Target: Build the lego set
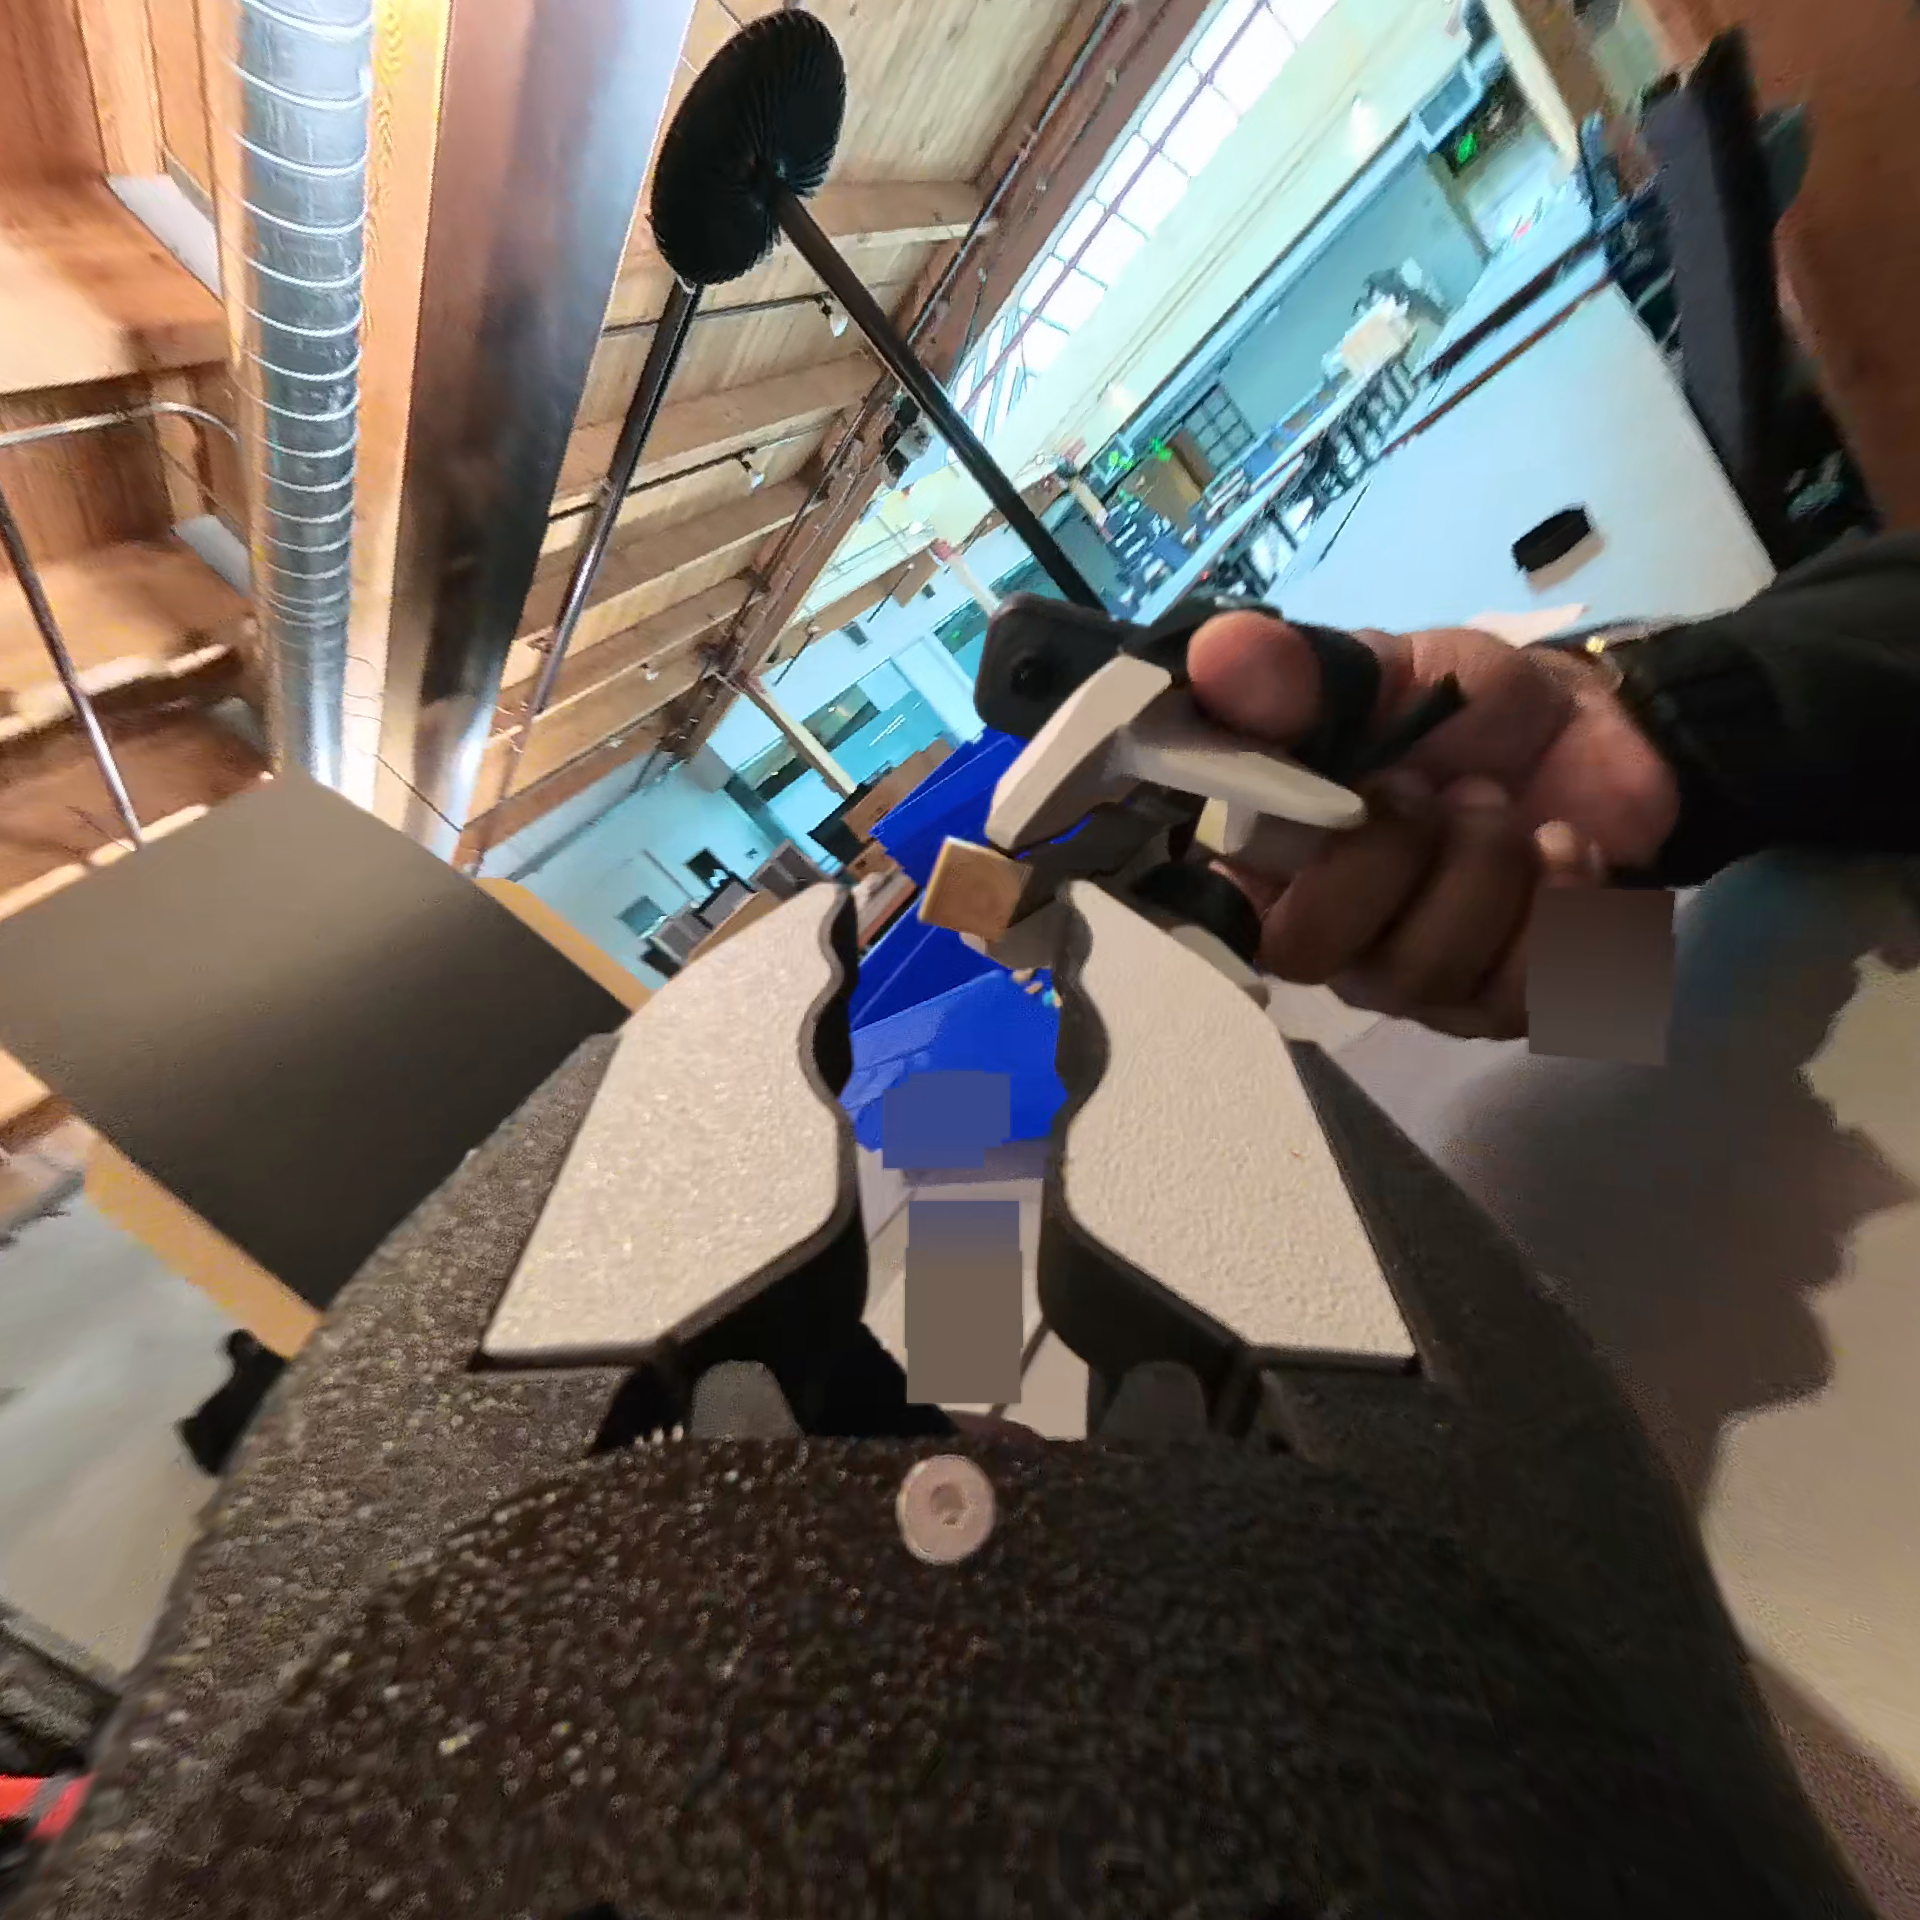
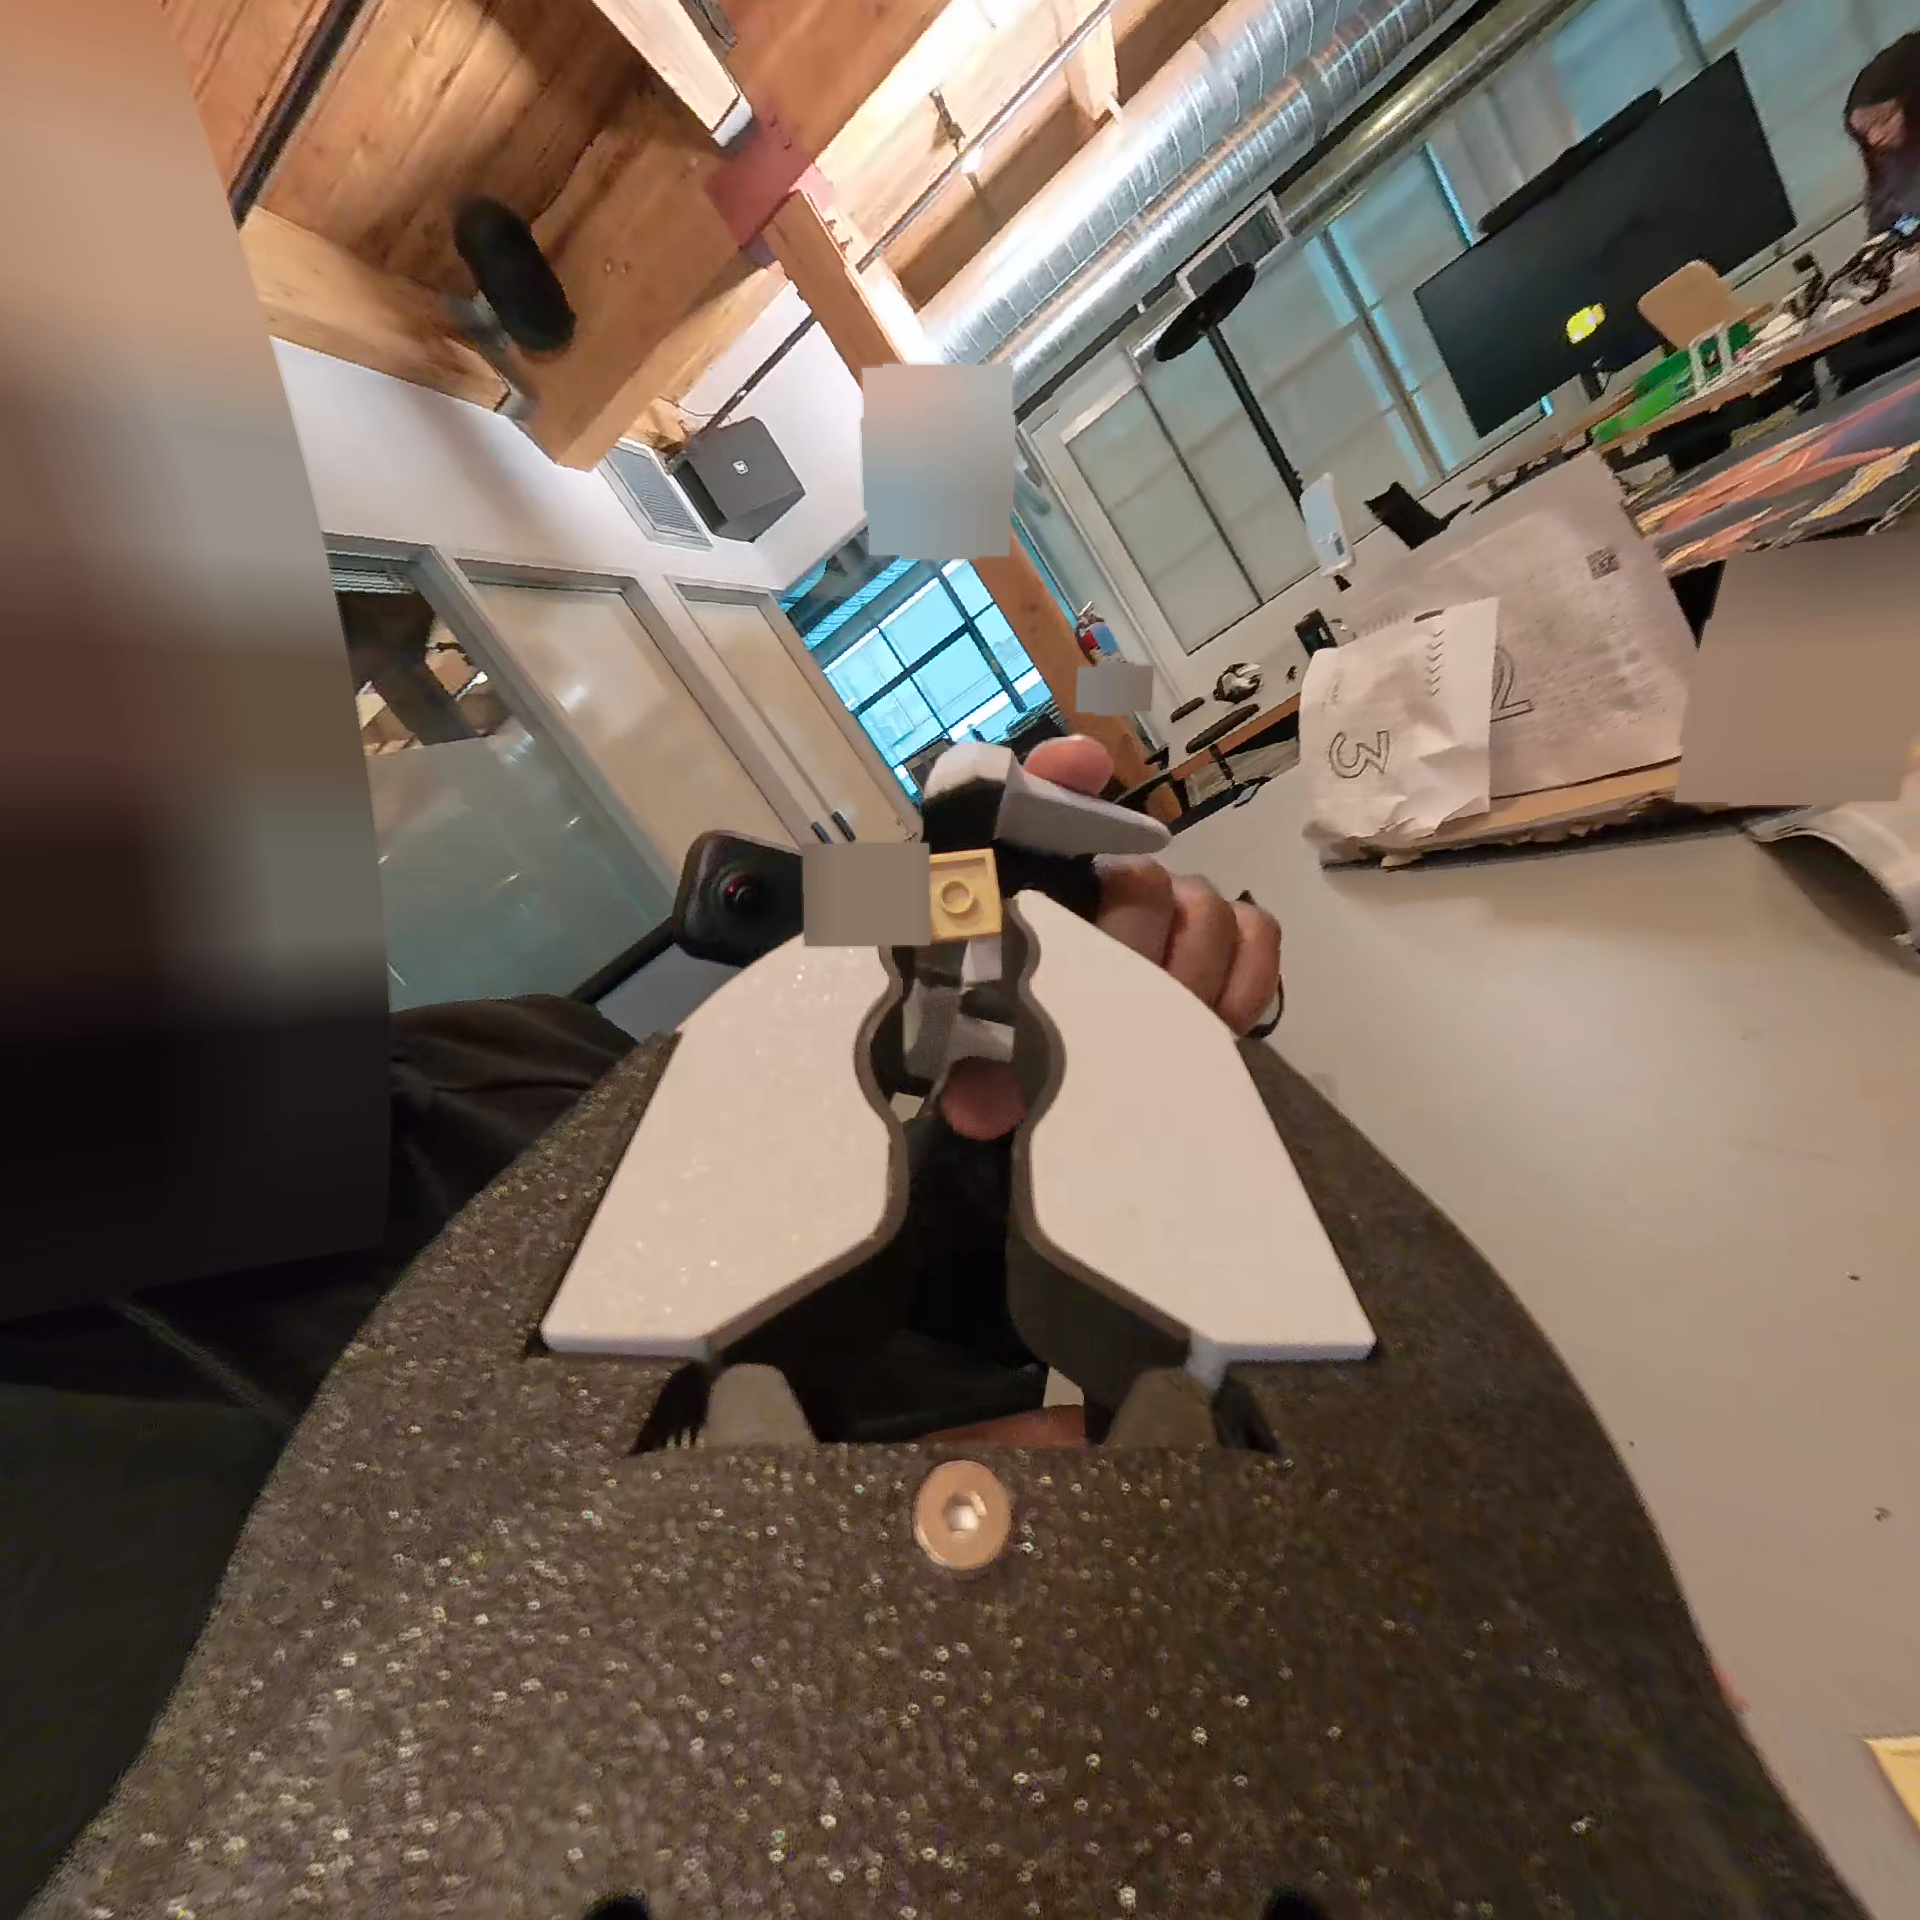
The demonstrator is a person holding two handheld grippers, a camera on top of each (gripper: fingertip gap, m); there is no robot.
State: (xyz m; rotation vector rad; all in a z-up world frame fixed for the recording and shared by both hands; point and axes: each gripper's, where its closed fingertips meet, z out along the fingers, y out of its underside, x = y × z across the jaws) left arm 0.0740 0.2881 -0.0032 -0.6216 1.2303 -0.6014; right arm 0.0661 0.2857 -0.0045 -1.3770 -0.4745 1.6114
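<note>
Both grippers are raised in the air and face each other. My right gripper is shut on a small tan one-stud plate at its fingertips, stud side towards its camera. In the left wrist view the right gripper, held by a hand, brings the tan plate up to my left gripper. The left gripper is open, its fingertips either side of the plate and not touching it. In the right wrist view a white finger of the left gripper shows just beyond the plate.
A grey table lies to the right, with numbered white paper bags and printed sheets at its far side. Blue bins stand behind the left gripper. A black floor-lamp pole and a dark panel are at the left. Only a small space, under 4 cm, lies between the two pairs of fingers.
</note>
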